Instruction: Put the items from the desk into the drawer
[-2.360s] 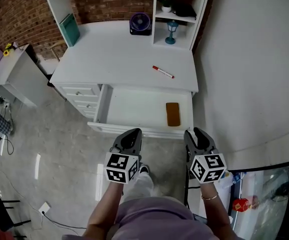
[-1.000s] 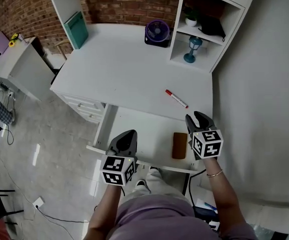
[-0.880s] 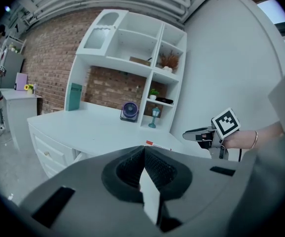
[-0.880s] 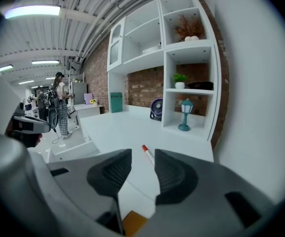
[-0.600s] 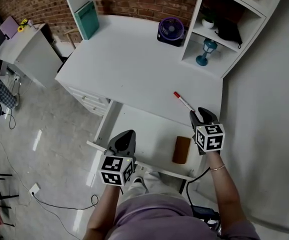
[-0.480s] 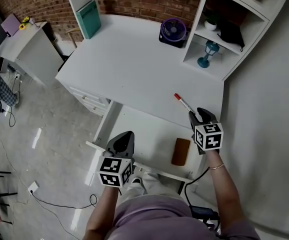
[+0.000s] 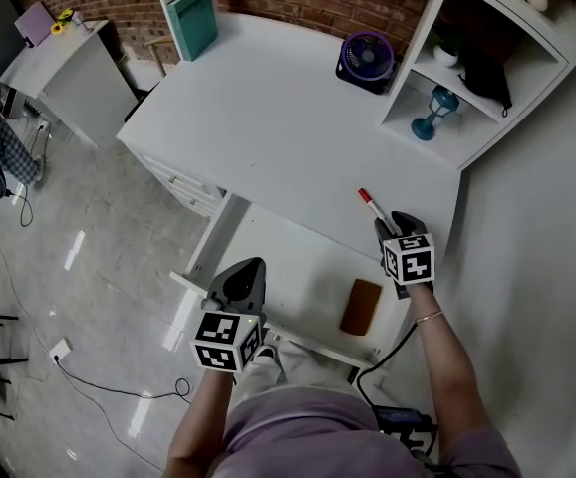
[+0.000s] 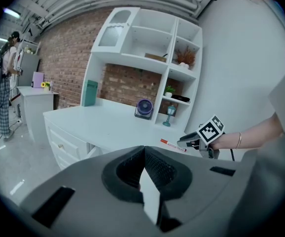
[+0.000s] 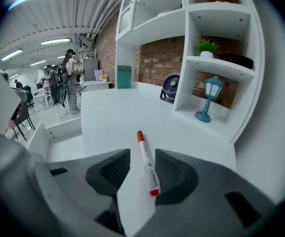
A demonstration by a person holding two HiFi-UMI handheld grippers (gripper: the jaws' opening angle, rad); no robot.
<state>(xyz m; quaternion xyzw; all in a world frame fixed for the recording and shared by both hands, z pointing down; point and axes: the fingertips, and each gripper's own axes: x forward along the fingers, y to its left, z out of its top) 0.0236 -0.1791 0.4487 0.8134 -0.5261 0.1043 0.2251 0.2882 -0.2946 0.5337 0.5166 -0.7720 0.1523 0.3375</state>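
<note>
A red-and-white marker (image 7: 373, 208) lies on the white desk (image 7: 268, 118) near its front right edge. My right gripper (image 7: 393, 219) is at the marker's near end, open. In the right gripper view the marker (image 9: 147, 163) lies on the desk between the two spread jaws of the right gripper (image 9: 142, 154), untouched. The open drawer (image 7: 268, 267) below holds a brown flat item (image 7: 361, 307). My left gripper (image 7: 248, 265) hovers at the drawer's front left, shut and empty; in its own view the left gripper (image 8: 143, 149) shows its tips meeting.
A purple fan (image 7: 366, 60) and a teal book (image 7: 192, 8) stand at the back of the desk. A blue lantern (image 7: 435, 116) sits in the shelf unit at the right. A small drawer stack (image 7: 183, 182) is left of the open drawer. Wall runs along the right.
My right gripper has moved forward from the drawer's front to the desk edge, and its jaws now flank the marker. The left gripper stayed by the drawer front.
</note>
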